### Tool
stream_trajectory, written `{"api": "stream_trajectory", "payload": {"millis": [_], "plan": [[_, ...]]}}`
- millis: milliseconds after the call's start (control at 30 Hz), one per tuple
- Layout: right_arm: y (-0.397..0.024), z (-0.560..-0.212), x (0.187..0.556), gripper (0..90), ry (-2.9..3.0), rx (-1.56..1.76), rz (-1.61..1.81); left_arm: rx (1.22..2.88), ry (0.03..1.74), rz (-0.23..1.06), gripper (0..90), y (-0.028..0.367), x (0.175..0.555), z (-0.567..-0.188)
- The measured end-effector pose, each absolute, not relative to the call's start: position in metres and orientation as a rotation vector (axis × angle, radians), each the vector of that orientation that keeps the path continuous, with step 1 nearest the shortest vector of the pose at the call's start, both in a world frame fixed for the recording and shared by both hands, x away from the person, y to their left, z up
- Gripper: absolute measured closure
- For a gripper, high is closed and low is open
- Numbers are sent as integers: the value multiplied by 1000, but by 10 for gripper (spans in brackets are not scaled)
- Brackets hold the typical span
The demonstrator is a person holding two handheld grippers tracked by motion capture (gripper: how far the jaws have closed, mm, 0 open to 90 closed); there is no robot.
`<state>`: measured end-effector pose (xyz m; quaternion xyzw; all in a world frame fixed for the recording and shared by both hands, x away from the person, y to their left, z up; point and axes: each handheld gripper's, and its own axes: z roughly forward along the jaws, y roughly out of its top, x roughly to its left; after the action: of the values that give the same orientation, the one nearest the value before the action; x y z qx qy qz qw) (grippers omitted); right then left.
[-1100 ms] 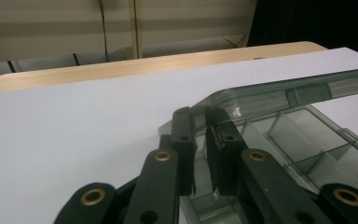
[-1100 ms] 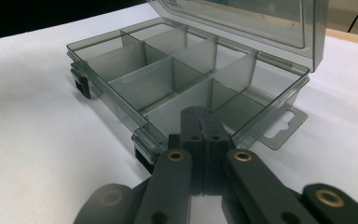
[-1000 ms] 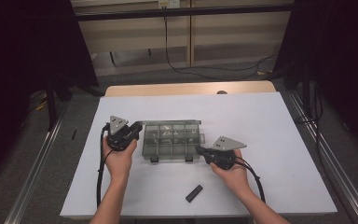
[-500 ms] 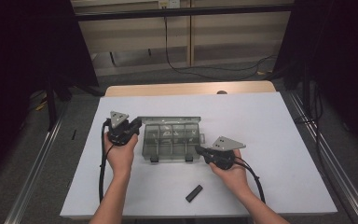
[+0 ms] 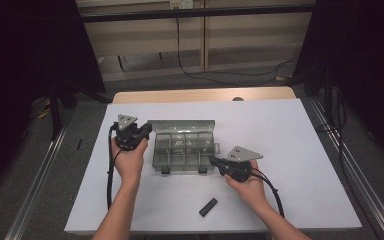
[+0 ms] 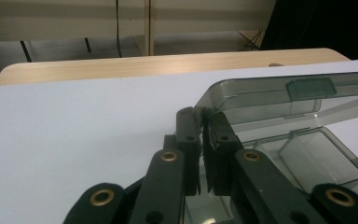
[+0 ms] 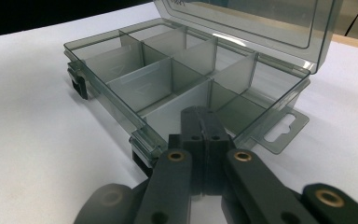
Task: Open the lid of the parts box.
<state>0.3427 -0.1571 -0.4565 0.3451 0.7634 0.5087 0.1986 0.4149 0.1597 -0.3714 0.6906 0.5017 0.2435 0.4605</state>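
Observation:
A smoky clear compartment box lies on the white table top, its lid standing up at the back. My left gripper is at the lid's left corner. In the left gripper view the jaws are shut on that corner of the lid. My right gripper is at the box's front right corner. Seen from the right gripper view, its jaws are shut with nothing between them, the tips at the front rim of the box, whose compartments look empty.
A small black bar lies near the front edge of the white sheet. Two black latches hang on the box's front wall, and a hang tab sticks out at its side. Bare wood shows behind the sheet.
The lid has swung up from low over the box to upright, and my left gripper has moved up and back with it. My right gripper has stayed at the front corner.

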Motion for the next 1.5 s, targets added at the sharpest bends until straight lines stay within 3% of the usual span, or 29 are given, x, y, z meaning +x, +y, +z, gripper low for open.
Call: {"api": "stream_trajectory", "payload": {"millis": [1500], "plan": [[-156,-457,343,900,2131,964,1416,1709,1312,528,862,157,442,-358]]}}
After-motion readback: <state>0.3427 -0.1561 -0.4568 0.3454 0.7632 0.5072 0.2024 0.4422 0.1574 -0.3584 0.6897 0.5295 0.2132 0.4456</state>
